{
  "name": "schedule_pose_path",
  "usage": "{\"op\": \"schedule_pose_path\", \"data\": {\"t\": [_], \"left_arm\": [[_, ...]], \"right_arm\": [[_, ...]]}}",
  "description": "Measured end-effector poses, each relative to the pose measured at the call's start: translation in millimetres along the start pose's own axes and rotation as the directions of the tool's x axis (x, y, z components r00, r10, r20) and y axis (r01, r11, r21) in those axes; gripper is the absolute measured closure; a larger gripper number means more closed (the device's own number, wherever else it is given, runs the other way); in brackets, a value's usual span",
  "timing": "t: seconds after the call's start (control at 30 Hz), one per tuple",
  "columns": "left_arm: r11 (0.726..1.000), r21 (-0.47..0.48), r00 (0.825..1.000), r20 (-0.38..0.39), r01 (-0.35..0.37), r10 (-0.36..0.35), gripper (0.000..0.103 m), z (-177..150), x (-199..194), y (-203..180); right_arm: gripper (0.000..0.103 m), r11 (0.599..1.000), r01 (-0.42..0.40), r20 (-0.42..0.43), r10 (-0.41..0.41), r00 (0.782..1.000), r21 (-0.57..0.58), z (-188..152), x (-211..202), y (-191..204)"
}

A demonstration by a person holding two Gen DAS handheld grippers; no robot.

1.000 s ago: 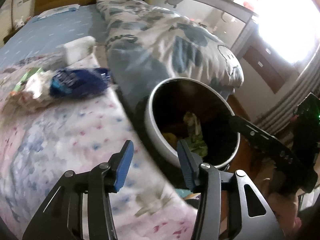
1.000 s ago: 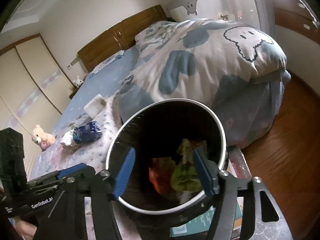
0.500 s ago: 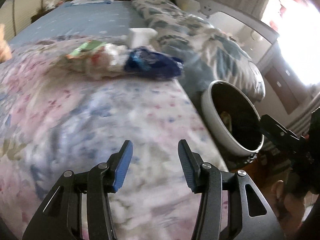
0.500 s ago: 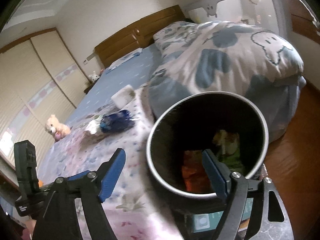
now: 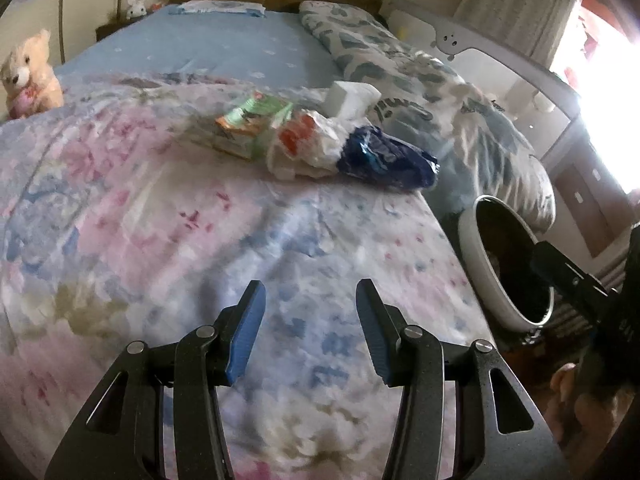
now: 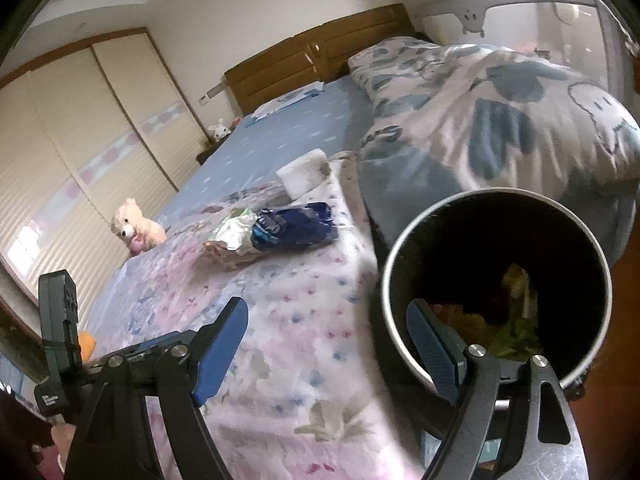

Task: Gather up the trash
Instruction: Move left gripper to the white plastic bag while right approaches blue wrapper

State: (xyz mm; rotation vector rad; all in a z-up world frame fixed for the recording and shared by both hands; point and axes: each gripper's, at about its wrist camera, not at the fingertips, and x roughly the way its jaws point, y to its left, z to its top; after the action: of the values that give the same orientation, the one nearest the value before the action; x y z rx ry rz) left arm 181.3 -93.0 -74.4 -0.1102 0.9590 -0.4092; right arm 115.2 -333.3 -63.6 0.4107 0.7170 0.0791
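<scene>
A dark blue wrapper, a crumpled white bag and a green carton lie together on the floral bedspread. A white tissue pack sits just behind them. A round bin with trash inside stands beside the bed at the right. My left gripper is open and empty over the bedspread, short of the pile. My right gripper is open and empty at the bin's near rim.
A folded blue-and-white quilt lies along the right of the bed. A teddy bear sits at the left edge. A wooden headboard is at the back, wardrobes to the left.
My left gripper has swung left from over the bin to over the bedspread, facing the trash pile. My right gripper has shifted left too, so the bin now sits at its right.
</scene>
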Motion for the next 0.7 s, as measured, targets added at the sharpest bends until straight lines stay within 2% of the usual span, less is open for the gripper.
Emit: {"op": "schedule_pose_path", "data": {"t": [0.23, 0.43, 0.57, 0.7], "left_arm": [[0.999, 0.024, 0.999, 0.013, -0.032, 0.031, 0.053, 19.2, 9.7, 9.2], [0.998, 0.048, 0.999, -0.001, -0.043, 0.044, 0.053, 39.1, 30.1, 11.1], [0.998, 0.057, 0.999, -0.012, -0.039, 0.040, 0.046, 53.5, 47.1, 11.7], [0.996, 0.073, 0.999, -0.017, -0.047, 0.048, 0.046, 65.3, 62.5, 11.5]], "right_arm": [[0.020, 0.997, -0.034, -0.025, 0.032, 0.999, -0.065, 14.0, 23.0, 9.5], [0.020, 0.997, -0.052, -0.048, 0.049, 0.998, -0.057, 32.1, 44.9, 2.9], [0.020, 0.996, -0.063, -0.069, 0.059, 0.996, -0.061, 46.9, 60.8, -1.3], [0.020, 0.994, -0.075, -0.088, 0.068, 0.994, -0.080, 60.7, 76.9, -1.7]]}}
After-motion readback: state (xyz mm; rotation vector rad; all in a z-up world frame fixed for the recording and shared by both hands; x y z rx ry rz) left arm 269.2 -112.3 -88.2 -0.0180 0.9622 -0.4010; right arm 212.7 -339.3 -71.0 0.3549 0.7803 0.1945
